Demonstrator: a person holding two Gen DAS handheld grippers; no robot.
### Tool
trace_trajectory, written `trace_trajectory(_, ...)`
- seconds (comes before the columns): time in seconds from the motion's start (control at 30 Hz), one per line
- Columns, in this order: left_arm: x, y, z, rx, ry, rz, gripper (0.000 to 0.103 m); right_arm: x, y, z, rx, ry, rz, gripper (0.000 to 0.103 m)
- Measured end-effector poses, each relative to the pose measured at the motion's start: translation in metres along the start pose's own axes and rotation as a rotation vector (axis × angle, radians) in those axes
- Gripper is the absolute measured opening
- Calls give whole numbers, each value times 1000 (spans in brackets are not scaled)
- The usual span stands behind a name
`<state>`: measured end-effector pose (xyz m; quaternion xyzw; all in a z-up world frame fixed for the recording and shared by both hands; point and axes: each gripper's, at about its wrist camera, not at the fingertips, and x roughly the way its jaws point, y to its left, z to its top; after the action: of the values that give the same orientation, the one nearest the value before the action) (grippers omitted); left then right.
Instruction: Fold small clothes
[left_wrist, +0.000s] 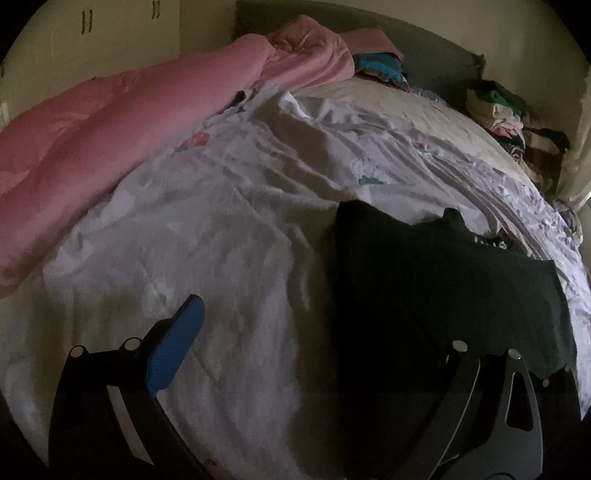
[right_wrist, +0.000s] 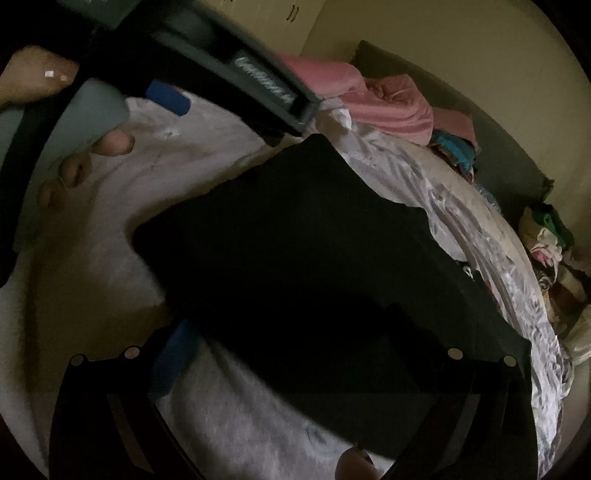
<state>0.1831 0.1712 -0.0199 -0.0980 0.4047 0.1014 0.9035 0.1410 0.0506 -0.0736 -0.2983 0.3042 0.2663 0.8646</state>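
From my left gripper (left_wrist: 306, 332) I see one blue finger pad (left_wrist: 175, 347) standing over the white sheet (left_wrist: 221, 229), while the other finger is buried in shadow against the dark garment (left_wrist: 443, 273); the jaws stand wide apart and grasp nothing that I can make out. The dark garment lies spread flat on the bed, on the sheet, with pale lettering near its far edge. My right gripper (right_wrist: 306, 354) hovers just over the same dark garment (right_wrist: 295, 240), its jaws also spread, one blue pad (right_wrist: 177, 350) at the garment's near-left edge and the other finger lost against the black cloth. In the right wrist view a hand (right_wrist: 74, 162) holds the left gripper's body at the upper left. A pink duvet (left_wrist: 110, 129) is bunched along the far side of the bed, and a heap of mixed clothes (left_wrist: 498, 114) sits by the wall.
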Motion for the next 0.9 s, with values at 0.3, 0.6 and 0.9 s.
trace_trajectory(0.3, 23, -6, 12, 28, 46, 6, 93, 20, 1, 13, -28, -20, -85, 91)
trace_trajectory(0.6, 40, -10, 23, -51, 117, -129, 93, -9, -10, 15, 17, -162, -83, 22)
trace_trajectory(0.9, 46, -34, 25, -63, 154, -230, 87, -31, -29, 8, 96, -222, -51, 19)
